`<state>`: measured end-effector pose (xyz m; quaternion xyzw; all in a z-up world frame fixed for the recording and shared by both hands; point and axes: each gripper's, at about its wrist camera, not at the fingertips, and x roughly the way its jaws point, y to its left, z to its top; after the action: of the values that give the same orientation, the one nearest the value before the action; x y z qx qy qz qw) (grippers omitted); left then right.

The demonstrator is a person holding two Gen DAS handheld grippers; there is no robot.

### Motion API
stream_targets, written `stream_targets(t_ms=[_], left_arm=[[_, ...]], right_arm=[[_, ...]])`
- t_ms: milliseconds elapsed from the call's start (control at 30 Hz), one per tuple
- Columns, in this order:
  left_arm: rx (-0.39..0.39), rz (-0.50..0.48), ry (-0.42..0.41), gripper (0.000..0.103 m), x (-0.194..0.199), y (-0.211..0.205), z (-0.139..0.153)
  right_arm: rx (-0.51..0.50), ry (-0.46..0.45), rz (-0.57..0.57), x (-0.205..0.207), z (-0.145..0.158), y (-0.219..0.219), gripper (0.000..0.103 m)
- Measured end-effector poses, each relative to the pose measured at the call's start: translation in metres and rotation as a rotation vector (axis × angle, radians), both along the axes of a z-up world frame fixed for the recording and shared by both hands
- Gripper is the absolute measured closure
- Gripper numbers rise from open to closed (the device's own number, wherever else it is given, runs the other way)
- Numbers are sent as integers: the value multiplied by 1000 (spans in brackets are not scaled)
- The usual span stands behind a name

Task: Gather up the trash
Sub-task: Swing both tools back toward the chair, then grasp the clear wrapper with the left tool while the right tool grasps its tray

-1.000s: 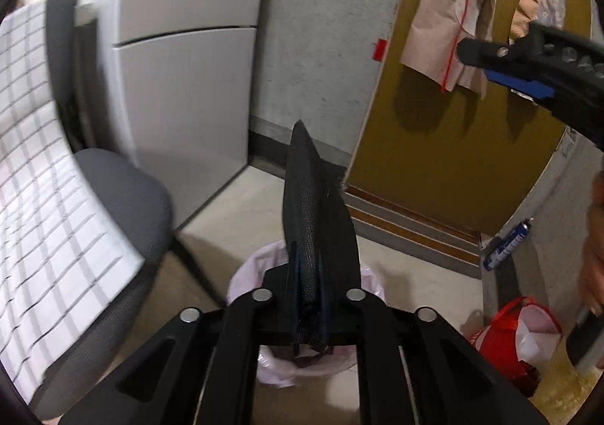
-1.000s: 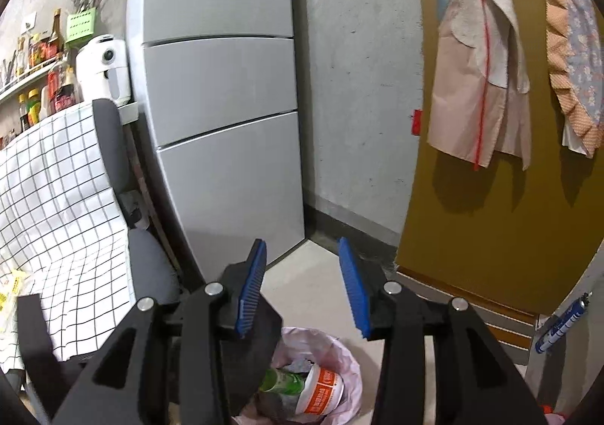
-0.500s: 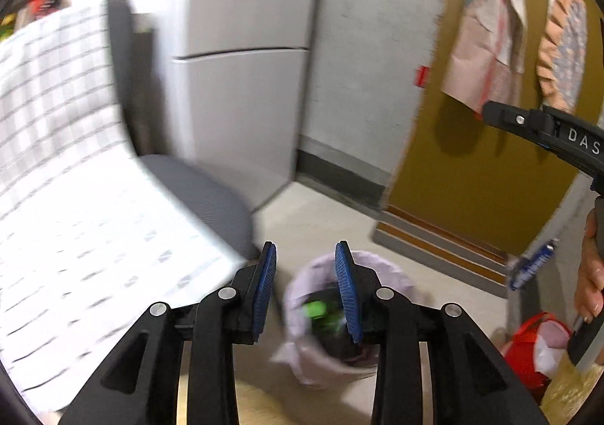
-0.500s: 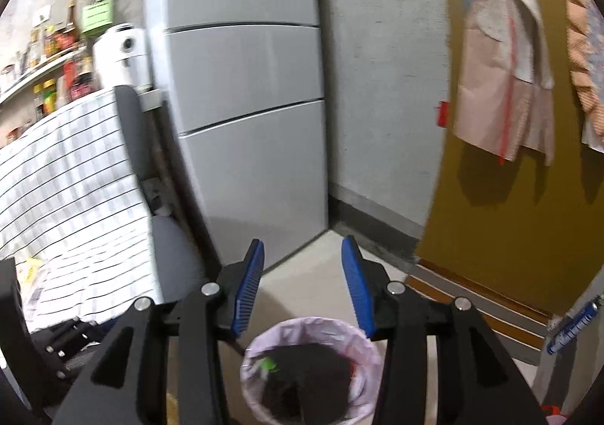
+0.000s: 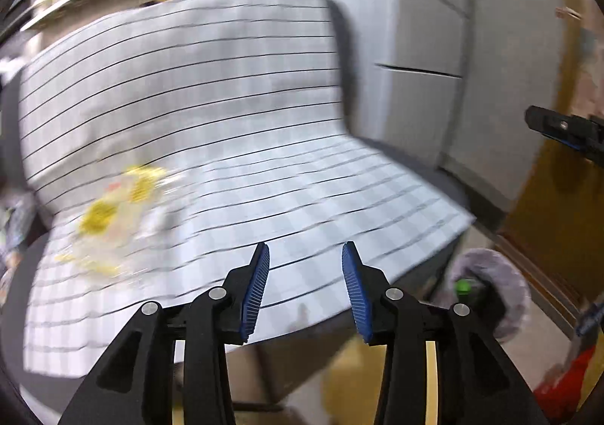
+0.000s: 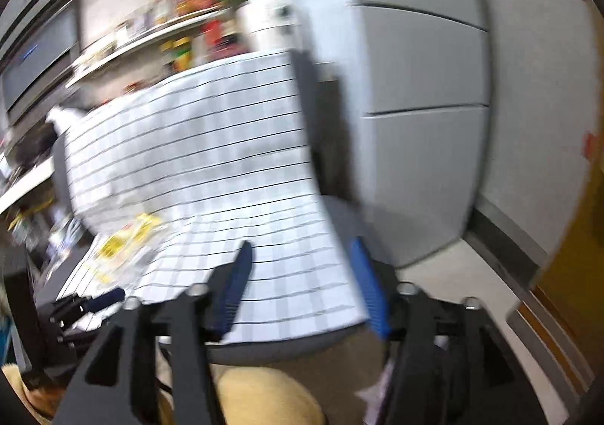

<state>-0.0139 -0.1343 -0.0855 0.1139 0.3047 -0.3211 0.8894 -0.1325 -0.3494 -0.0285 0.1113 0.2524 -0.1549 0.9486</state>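
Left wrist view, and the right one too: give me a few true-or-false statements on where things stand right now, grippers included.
1. The left gripper has nothing between its blue pads. True; its jaws have just been opening.
2. A crumpled yellow-and-clear plastic wrapper lies on the white checked cloth draped over the chair. True.
3. The right gripper is clamped on a green bottle. False: it is open and empty, its jaws having just been opening.
4. The pink-lined trash bin stands on the chair seat. False: it stands on the floor, beside the chair's right edge in the left wrist view.
5. A grey refrigerator stands behind the chair. True.
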Motion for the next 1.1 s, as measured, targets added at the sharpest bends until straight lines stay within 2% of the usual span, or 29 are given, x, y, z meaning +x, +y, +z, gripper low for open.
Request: stream_targets(t_ms=[200,400,467,500,533,667,767,800,833,867,900,1000,1100], left_arm=[[26,266,11,49,43,88,-7],[63,479,-5,43,77,162,-19],[57,515,-4,43,85,178,-21],[46,533,4,43,90,188,-23],[36,547,9,43,93,195,-23],[16,573,30,43,102,209,-28],[4,582,49,43,105,217,-32],[0,583,54,43,105,219,-33],[-3,583,57,43,103,220,-34],[-7,580,57,43,102,221,-33],[-9,578,56,43,101,220,-32],[-19,566,53,43,96,216,-29],[-28,532,58,43,91,204,-28]], right_arm=[[-35,84,216,86,-19,75,38],[-34,154,351,167,-51,140,38],[-32,186,376,198,-68,166,41],[-30,199,375,210,-75,174,49],[-20,214,373,223,-82,182,52],[91,288,346,265,-109,195,53],[172,349,328,285,-128,197,53],[178,364,326,288,-132,200,58],[171,382,318,290,-134,202,69],[175,391,313,289,-135,201,85],[176,394,294,285,-134,198,88],[129,383,274,266,-124,185,93],[70,387,244,229,-111,157,94]])
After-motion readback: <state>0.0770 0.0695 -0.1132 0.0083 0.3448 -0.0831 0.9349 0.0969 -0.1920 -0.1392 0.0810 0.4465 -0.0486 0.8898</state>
